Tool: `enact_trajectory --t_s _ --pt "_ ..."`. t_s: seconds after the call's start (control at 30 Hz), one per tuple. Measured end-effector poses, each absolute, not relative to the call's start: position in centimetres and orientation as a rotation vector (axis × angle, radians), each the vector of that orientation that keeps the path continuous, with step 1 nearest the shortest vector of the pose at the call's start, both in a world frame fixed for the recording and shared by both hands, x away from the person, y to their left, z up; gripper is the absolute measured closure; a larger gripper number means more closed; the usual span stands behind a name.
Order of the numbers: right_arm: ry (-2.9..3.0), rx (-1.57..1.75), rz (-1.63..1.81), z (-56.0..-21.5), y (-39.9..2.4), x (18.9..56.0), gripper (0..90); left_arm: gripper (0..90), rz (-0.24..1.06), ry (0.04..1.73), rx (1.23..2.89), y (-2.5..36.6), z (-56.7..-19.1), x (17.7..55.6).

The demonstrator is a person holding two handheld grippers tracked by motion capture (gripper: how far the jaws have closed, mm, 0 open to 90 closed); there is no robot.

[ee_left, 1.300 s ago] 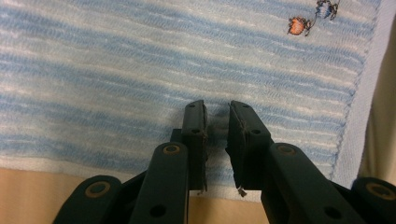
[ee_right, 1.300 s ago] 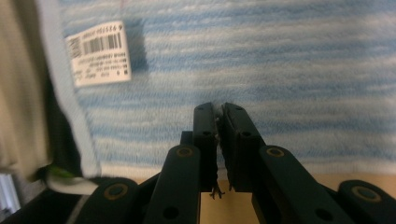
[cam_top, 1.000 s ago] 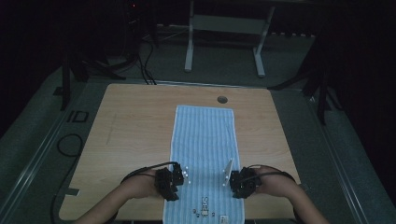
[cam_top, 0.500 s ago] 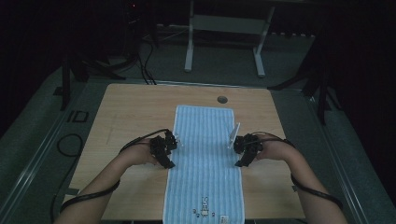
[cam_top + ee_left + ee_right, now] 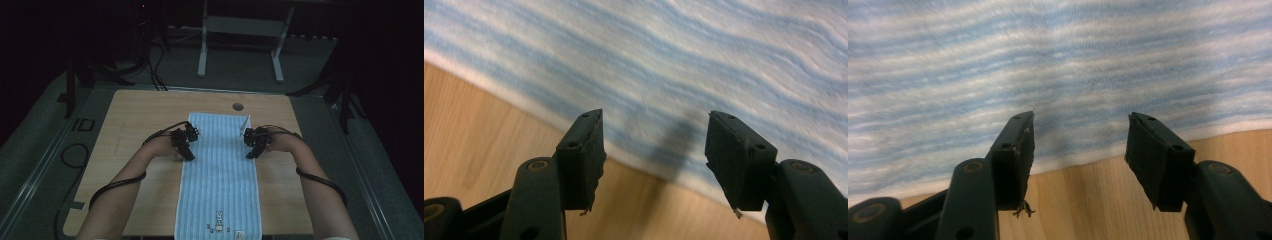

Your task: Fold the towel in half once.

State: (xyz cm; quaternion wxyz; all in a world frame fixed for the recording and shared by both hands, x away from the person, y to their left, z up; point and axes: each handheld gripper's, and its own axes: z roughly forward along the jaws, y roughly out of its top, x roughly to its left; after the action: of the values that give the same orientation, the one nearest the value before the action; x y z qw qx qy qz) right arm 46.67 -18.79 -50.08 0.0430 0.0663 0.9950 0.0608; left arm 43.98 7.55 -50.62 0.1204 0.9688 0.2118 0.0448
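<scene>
A blue-and-white striped towel point(image 5: 220, 190) lies flat and lengthwise on the wooden table point(image 5: 140, 115). My left gripper point(image 5: 189, 145) is at the towel's left long edge, toward the far half. My right gripper point(image 5: 251, 145) is at the right long edge, level with it. In the left gripper view the gripper point(image 5: 654, 145) hovers over the towel's point(image 5: 674, 60) hem and the bare wood point(image 5: 474, 130). In the right gripper view the gripper point(image 5: 1079, 145) stands over the towel's point(image 5: 1048, 60) edge and the wood point(image 5: 1088, 200). Both pairs of jaws have just been opening, and nothing is between them.
A round cable hole point(image 5: 238, 106) sits in the table just beyond the towel's far end. A small printed figure point(image 5: 218, 227) marks the towel's near end. A metal stand point(image 5: 202, 50) and cables point(image 5: 75, 155) are on the dark floor around the table.
Both hands have moved away from the person along the towel's two long edges, from its near end to its far half. The towel lies as before.
</scene>
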Motion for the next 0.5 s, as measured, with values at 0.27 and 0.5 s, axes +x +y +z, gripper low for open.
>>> enact_trajectory --t_s 0.27,0.5 --pt "3.102 0.174 0.072 -51.7 -18.9 47.0 46.9 41.3 0.103 0.6 2.883 6.9 -52.0 44.7" --pt "3.133 0.157 0.073 -51.5 -18.9 46.4 75.9 55.5 0.05 0.569 2.87 6.9 -51.9 44.3"
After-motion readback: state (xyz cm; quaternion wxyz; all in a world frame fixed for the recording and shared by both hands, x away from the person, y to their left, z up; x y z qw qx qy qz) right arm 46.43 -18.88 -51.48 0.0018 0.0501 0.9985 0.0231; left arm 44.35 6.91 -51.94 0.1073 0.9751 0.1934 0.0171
